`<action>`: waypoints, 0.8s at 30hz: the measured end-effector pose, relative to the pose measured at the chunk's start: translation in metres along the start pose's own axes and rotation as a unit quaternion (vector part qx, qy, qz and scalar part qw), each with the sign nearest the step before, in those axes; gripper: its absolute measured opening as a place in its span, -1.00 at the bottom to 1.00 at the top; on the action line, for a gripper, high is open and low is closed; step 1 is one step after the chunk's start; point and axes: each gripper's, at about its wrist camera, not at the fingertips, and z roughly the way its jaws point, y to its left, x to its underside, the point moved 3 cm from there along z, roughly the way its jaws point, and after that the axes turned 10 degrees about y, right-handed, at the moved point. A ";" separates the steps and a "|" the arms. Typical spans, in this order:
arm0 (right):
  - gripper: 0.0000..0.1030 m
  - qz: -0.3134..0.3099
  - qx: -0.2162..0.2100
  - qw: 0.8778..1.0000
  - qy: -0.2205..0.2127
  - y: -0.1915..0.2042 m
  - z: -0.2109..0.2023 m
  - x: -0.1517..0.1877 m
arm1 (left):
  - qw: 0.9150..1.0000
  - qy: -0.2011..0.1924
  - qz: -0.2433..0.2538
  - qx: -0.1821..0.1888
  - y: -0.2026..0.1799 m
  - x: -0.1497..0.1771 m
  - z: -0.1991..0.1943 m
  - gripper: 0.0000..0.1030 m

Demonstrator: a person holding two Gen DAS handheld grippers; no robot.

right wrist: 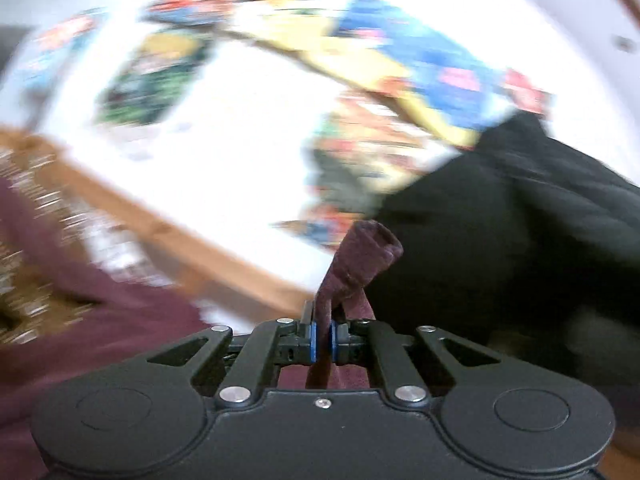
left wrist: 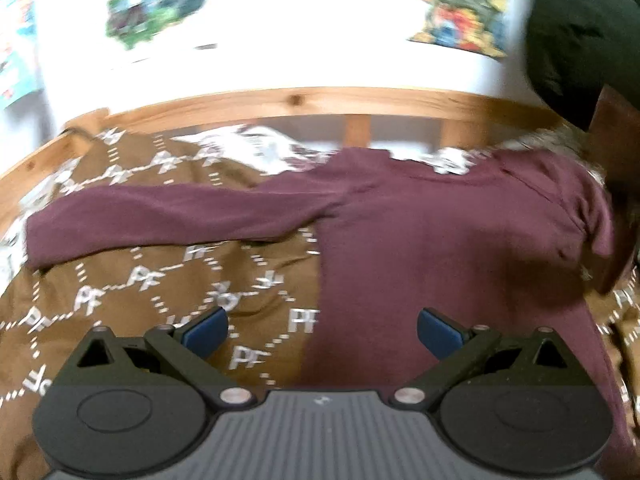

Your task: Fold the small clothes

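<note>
Maroon long-sleeved top [left wrist: 440, 248] spread on a brown bedspread [left wrist: 140, 280] patterned with white letters and dashed diamonds, one sleeve stretched out to the left in the left wrist view, far right edge bunched and lifted. Right gripper [right wrist: 323, 342] clamped narrow on a fold of that maroon cloth, a twisted tuft poking up past the blue pads [right wrist: 312, 342]. Left gripper [left wrist: 322, 330] spread wide above the top's lower edge, nothing between its fingers. No containers visible. Beyond the bedspread a pale wooden bed rail [left wrist: 304, 100], then a white wall with colourful posters [left wrist: 456, 12]. Dark sleeve [left wrist: 580, 40] of the person at the upper right, cut off by the frame. Right wrist view heavily smeared; poster details unreadable.
</note>
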 end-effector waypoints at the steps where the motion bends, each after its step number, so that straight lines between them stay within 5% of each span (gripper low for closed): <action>1: -0.89 -0.010 -0.024 1.000 0.002 0.012 0.002 0.002 | 1.000 0.000 -0.009 -0.003 0.006 -0.001 0.002 0.99; 10: -0.89 -0.130 -0.180 0.974 0.035 0.106 -0.015 0.027 | 0.999 -0.008 -0.046 -0.005 0.019 0.000 0.001 0.99; 16: -0.84 -0.194 -0.236 0.950 0.060 0.144 -0.019 0.046 | 0.999 -0.008 -0.032 -0.011 0.008 0.003 0.001 0.99; 19: -0.59 -0.187 -0.250 0.947 0.069 0.144 -0.024 0.051 | 1.000 0.000 -0.026 -0.017 0.004 0.005 0.005 0.99; 24: 0.17 -0.134 -0.272 0.949 0.088 0.120 -0.026 0.048 | 0.999 0.020 -0.017 -0.026 -0.003 0.009 0.017 0.99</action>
